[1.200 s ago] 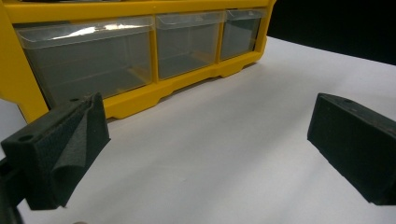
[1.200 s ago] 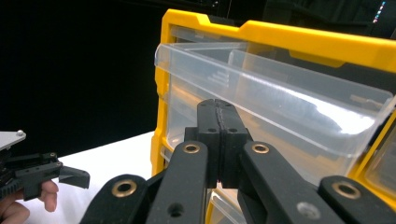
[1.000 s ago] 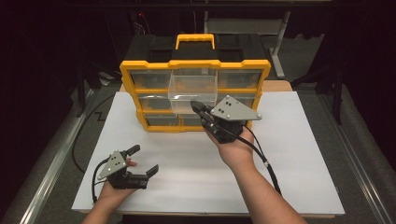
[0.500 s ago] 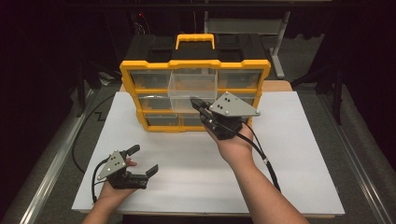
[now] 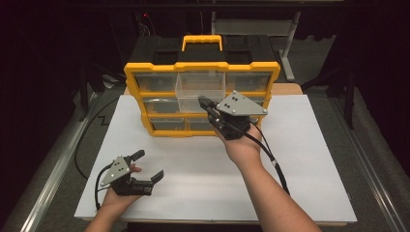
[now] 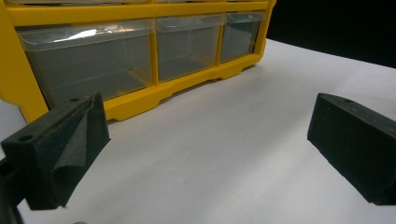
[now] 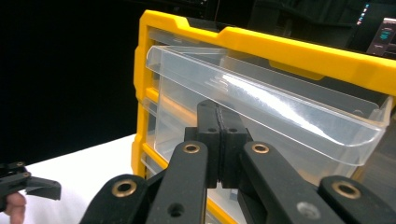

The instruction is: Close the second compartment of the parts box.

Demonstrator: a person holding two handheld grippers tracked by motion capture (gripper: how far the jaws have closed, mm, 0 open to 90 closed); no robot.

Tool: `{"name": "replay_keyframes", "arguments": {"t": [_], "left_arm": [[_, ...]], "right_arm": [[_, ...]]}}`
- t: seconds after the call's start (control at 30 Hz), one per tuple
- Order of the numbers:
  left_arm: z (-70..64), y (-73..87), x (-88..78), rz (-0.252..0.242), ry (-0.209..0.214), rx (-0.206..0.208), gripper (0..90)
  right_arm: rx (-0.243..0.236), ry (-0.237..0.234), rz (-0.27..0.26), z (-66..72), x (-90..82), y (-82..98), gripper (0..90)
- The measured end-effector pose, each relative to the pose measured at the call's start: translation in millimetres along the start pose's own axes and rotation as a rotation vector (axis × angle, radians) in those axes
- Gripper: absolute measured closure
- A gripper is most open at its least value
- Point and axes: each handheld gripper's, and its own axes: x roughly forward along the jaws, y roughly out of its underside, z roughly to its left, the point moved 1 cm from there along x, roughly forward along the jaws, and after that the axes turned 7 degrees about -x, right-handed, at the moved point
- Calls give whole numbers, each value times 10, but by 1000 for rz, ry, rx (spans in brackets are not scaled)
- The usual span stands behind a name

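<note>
Clear drawer [image 5: 199, 90], top-middle slot of yellow cabinet [image 5: 202, 67], juts out at board's 12 o'clock. Right gripper [image 5: 205, 103] pinched closed against drawer front, nothing visibly clamped. Step looks like pushing drawer; next: straight push home. Left gripper [image 5: 146, 166] wide, idle at 7 o'clock.

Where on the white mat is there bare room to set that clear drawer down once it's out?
The white mat lies bare to the right of the right gripper, out to its right edge. Another bare patch sits between the yellow organizer and the open left gripper. It is crowded at the organizer's front, where the clear drawer juts out against the shut right gripper.
</note>
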Motion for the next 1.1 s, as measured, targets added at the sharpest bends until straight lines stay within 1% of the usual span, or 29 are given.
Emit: {"name": "replay_keyframes", "arguments": {"t": [0.63, 1.1], "left_arm": [[2, 2, 2, 0, -1, -5, 2], [10, 0, 4, 2, 0, -2, 2]], "right_arm": [[5, 22, 13, -90, 113, 24, 900], [14, 45, 24, -199, 266, 26, 900]]}}
